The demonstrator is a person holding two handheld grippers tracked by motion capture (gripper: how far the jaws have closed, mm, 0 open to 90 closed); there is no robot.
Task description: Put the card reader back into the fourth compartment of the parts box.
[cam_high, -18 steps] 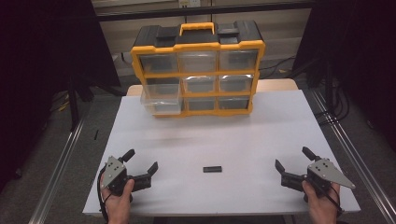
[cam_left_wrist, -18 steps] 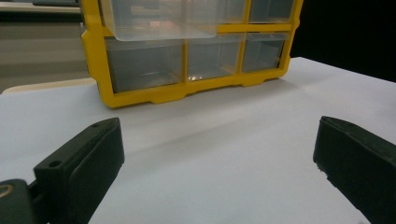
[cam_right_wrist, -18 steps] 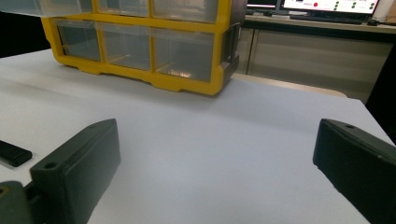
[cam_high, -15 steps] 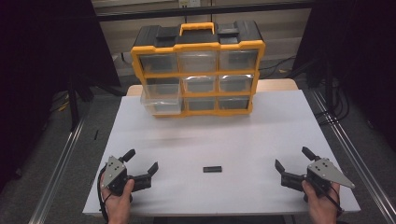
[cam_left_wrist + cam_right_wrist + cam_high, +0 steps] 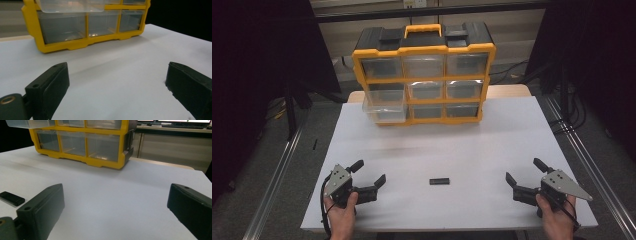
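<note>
A small flat black block (image 5: pixel 439 181) lies on the white table near its front edge, between my two hands; the right gripper view has this black block (image 5: pixel 12 198) at its far left. My left gripper (image 5: pixel 368 172) rests at the front left, open, nothing between its jaws. My right gripper (image 5: pixel 526 171) rests at the front right, also open and empty. At the back stands a yellow and black organizer (image 5: pixel 424 75) with clear drawers. Its middle-left drawer (image 5: pixel 384 107) is pulled out toward me.
The white table top (image 5: pixel 462 145) ends at a wooden edge behind the organizer. Metal rails (image 5: pixel 277 175) run along both sides of the table. Dark cables and stands lie at the far right. In the left gripper view the organizer (image 5: pixel 82 25) stands ahead.
</note>
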